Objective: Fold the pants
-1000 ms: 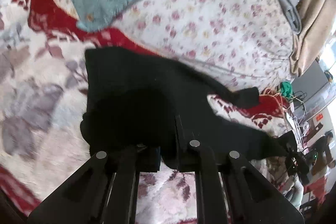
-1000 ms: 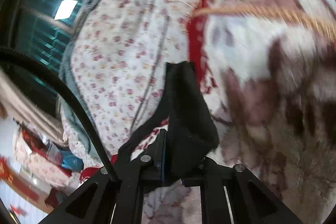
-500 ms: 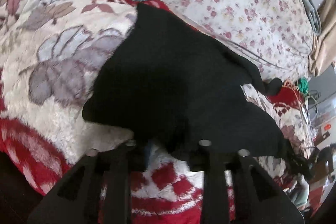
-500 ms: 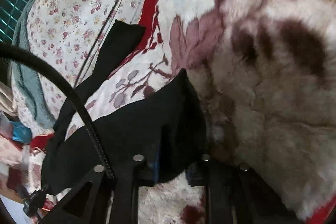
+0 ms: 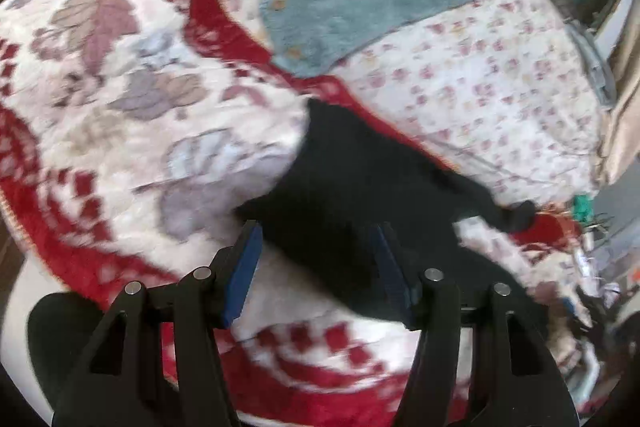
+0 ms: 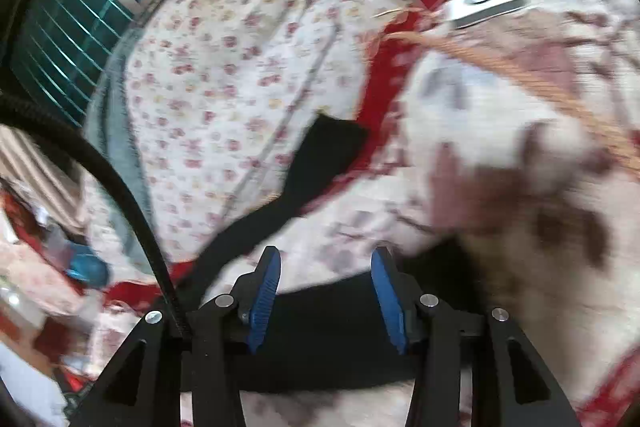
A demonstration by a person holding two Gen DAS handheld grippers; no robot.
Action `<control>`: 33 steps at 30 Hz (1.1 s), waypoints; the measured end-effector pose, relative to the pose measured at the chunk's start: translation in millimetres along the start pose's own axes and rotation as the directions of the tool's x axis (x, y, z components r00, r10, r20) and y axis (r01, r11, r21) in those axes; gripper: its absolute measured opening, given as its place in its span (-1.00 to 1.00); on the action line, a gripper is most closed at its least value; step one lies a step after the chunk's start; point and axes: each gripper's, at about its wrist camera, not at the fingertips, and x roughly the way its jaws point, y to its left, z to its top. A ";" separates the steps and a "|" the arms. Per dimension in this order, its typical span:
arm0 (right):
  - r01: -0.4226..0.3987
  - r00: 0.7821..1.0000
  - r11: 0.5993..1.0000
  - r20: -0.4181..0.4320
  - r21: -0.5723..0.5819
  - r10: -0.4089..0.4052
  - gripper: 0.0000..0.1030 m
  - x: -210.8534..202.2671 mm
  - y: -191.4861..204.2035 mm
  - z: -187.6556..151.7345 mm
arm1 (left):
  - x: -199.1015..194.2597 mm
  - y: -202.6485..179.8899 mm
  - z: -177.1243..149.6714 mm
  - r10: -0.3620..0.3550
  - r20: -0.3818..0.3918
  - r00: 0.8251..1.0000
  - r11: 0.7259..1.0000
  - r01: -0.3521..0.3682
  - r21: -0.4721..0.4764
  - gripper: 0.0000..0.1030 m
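On the blanket (image 5: pixel 120 131), the black pants (image 5: pixel 360 195) lie released, both the left tool (image 5: pixel 316 271) and right tool (image 6: pixel 326 301) spread open and empty. A fold seems just laid; next, a fresh edge of the pants must be gripped.

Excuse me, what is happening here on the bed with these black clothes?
A person with a gripper in each hand is folding black pants on a red-and-white floral blanket. Right now the left gripper and right gripper are both open, holding nothing; the pants lie spread on the blanket.

Black fingers (image 5: pixel 240 267), blue pads (image 6: pixel 266 299), silver screws, black cable.
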 end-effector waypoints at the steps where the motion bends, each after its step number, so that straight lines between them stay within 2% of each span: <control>1: -0.015 1.000 1.000 -0.010 -0.003 0.014 -0.10 10.3 6.0 3.0 | 5.5 -7.8 4.5 -0.045 -0.017 0.999 0.999 0.045 -0.003 0.16; 3: -0.033 0.999 0.999 -0.038 -0.018 0.033 -0.06 35.7 17.6 8.9 | 20.4 -23.4 10.3 -0.100 -0.059 0.993 0.995 0.099 -0.020 0.16; 6: -0.063 0.994 0.998 -0.090 -0.010 0.062 -0.01 79.4 28.9 17.5 | 54.6 -49.1 18.8 -0.193 -0.146 0.970 0.981 0.185 -0.062 0.16; 9: -0.071 0.992 0.997 -0.099 0.040 0.074 0.07 116.2 25.2 30.2 | 88.6 -72.7 27.3 -0.237 -0.205 0.950 0.971 0.222 -0.091 0.16; 13: -0.046 0.994 0.995 -0.094 0.092 0.055 0.26 145.6 17.2 51.8 | 130.8 -95.0 38.3 -0.244 -0.259 0.934 0.968 0.220 -0.118 0.16; 16: 0.021 0.994 0.997 -0.109 0.069 -0.014 0.30 165.4 21.0 76.3 | 153.3 -106.5 43.4 -0.220 -0.283 0.934 0.974 0.196 -0.111 0.16; 18: 0.097 0.989 0.995 -0.114 0.012 -0.095 0.30 177.6 27.2 94.6 | 167.6 -113.7 47.0 -0.206 -0.295 0.933 0.977 0.182 -0.108 0.16; 20: 0.176 0.980 0.981 -0.083 -0.077 -0.182 0.30 188.6 36.6 114.3 | 177.5 -117.3 49.7 -0.215 -0.312 0.926 0.975 0.186 -0.121 0.16; 22: 0.223 0.970 0.961 -0.056 -0.162 -0.235 0.35 200.4 43.6 130.0 | 187.1 -123.9 53.9 -0.242 -0.330 0.912 0.969 0.210 -0.128 0.16; 25: 0.282 0.949 0.929 -0.075 -0.239 -0.307 0.37 225.8 39.1 148.5 | 197.3 -128.6 59.1 -0.244 -0.335 0.910 0.969 0.212 -0.129 0.16; 27: 0.289 0.942 0.924 -0.096 -0.252 -0.321 0.37 238.6 32.7 154.8 | 209.8 -128.7 61.4 -0.254 -0.353 0.900 0.964 0.208 -0.164 0.16; 30: 0.253 0.941 0.923 -0.147 -0.291 -0.304 0.37 257.4 25.7 159.1 | 229.0 -126.1 62.5 -0.274 -0.372 0.887 0.953 0.200 -0.226 0.16; 33: 0.213 0.940 0.923 -0.189 -0.320 -0.283 0.36 273.3 19.5 160.0 | 241.5 -130.3 60.7 -0.279 -0.376 0.884 0.948 0.192 -0.252 0.16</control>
